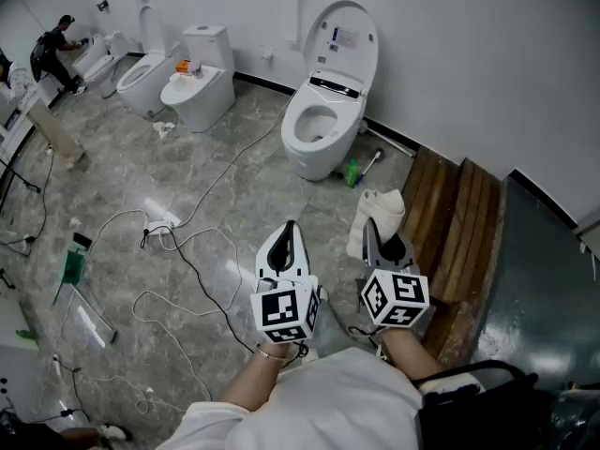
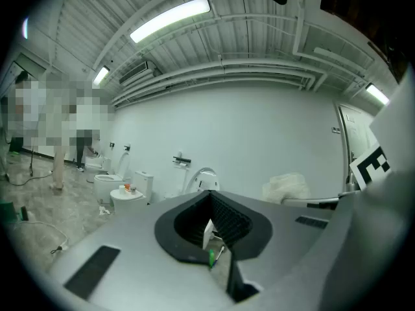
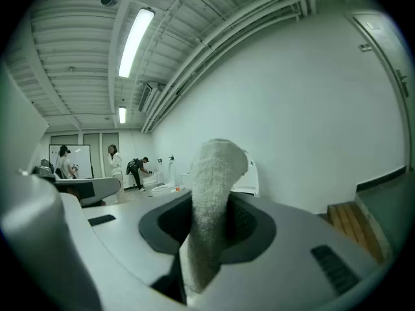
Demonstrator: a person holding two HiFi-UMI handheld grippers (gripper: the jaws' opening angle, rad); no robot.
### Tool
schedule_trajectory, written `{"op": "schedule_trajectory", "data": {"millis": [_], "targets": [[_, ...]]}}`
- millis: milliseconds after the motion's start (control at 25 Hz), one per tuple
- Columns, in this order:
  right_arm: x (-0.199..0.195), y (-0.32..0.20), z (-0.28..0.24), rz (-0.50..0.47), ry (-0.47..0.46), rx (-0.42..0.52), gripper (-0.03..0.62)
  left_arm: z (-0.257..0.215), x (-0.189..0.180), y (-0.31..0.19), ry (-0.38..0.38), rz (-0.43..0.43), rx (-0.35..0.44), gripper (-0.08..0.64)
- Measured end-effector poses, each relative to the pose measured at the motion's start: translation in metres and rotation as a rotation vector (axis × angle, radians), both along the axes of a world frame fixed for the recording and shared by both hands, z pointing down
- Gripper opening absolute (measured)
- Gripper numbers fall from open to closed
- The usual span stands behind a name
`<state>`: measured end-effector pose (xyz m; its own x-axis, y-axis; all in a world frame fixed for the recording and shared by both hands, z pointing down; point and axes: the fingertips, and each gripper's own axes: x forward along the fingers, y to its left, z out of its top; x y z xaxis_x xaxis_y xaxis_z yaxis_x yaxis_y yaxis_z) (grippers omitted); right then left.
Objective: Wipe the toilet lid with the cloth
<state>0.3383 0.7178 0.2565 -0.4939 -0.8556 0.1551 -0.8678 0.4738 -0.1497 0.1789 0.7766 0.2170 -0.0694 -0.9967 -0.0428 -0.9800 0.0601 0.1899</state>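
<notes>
Holding left gripper (image 1: 289, 229) and right gripper (image 1: 372, 227) side by side out front, near level; left jaws shut empty, right pinching cloth (image 3: 211, 193).

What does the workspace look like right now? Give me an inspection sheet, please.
Surface: grey marble-look floor, glossy.
Job's things: toilet, lid raised upright; white cloth in right gripper.
Clutter: green bottle at the toilet's base.
Grippers: left gripper jaws together, empty; right gripper jaws shut on the cloth.
Cables: white and black cables looping across the floor.
Surroundings: more toilets, wooden boards, a person far left.
</notes>
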Motion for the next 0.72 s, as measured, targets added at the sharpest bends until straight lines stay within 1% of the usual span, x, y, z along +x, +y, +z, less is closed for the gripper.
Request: {"op": "schedule_trajectory", "data": {"millis": [120, 320, 520, 720], "targets": [[-0.008, -0.04, 0.005, 0.006, 0.0, -0.005, 0.101, 0.004, -0.012, -0.036, 0.0, -0.009, -0.002, 0.005], [-0.028, -0.115, 0.006, 0.008, -0.017, -0.037, 0.101, 0.001, -0.037, -0.106, -0.003, -0.021, -0.026, 0.005], [-0.045, -0.188, 0.004, 0.008, -0.029, -0.041, 0.101, -0.01, -0.058, -0.175, -0.031, -0.024, -0.021, 0.005], [-0.063, -0.233, 0.011, 0.007, -0.024, -0.056, 0.101, -0.006, -0.075, -0.229, -0.018, -0.021, -0.019, 0.005]]}}
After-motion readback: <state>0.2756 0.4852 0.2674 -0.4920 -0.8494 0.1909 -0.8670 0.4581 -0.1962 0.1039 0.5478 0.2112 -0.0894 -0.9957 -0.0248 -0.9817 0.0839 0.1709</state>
